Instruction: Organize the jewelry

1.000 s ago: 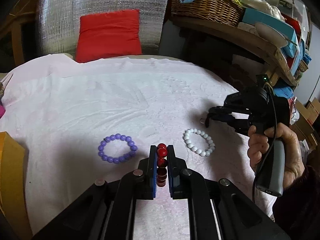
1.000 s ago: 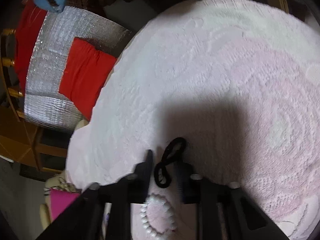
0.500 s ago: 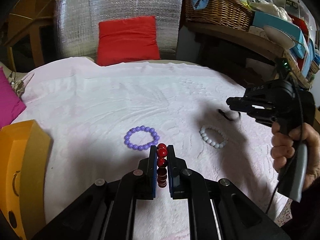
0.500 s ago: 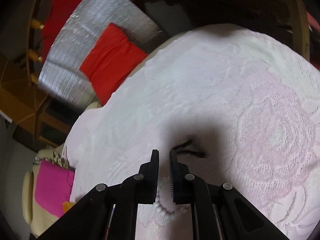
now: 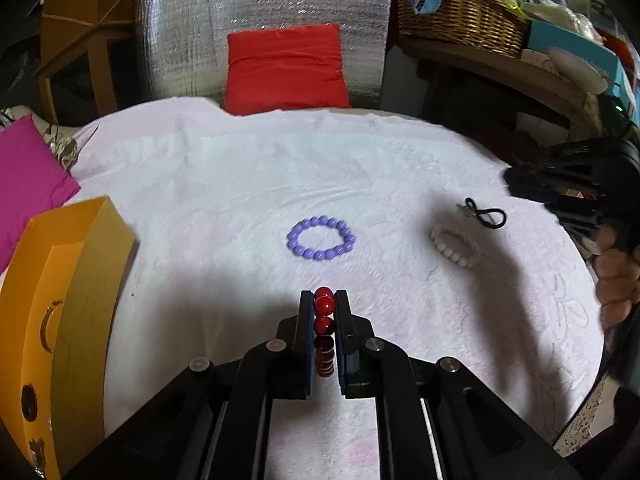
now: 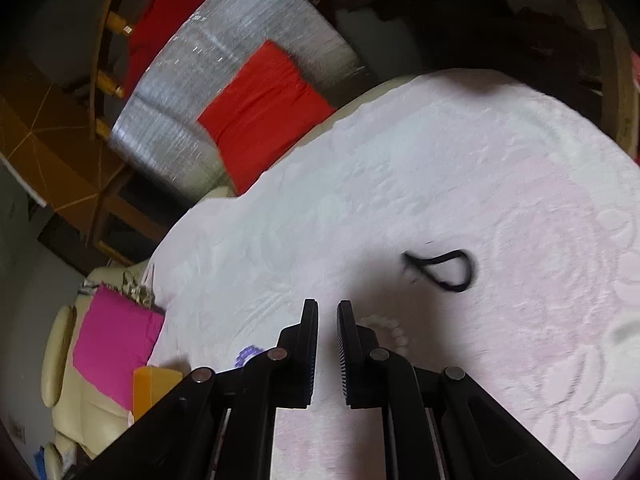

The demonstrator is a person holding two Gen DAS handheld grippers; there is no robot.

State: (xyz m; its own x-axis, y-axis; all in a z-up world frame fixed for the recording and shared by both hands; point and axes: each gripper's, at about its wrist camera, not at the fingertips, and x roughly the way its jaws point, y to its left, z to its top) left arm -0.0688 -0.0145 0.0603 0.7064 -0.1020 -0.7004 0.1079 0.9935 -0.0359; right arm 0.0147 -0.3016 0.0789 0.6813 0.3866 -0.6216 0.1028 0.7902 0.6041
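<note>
Red beads sit pinched between the left gripper's [image 5: 324,304] two fingers: a red bead bracelet [image 5: 324,314], held edge-on, its lower beads dark in shadow betw. the pads. Gripper points forward and down over a pale pink embossed cloth [image 5: 240,184] covering a table.

Landmark: purple bead bracelet [image 5: 321,238], lying flat on the cloth just beyond the left gripper's tips. Right of it, a white bead bracelet [image 5: 454,246], partly in shadow and blurred. Just past the white one, a black hair tie [image 5: 486,214], w/ a small pale bit at its crossed end, too small to make out. Left of the purple bracelet, at the cloth's edge, an orange box [image 5: 60,320], cut off by the frame; a small handle shows on its face.

Right gripper [image 6: 327,306] is tilted, pointing down at the cloth; its fingers stand nearly together w/ only a narrow slit and nothing betw. them. In its view the hair tie lies ahead and to the right, apart from the tips, motion-blurred. White bracelet is mostly hidden behind the right finger; purple one shows only as a sliver by the left finger.

In the left wrist view, the right gripper appears as a dark blurred shape at the far right edge, w/ a person's hand [image 5: 616,280] around its handle, cut off.
</note>
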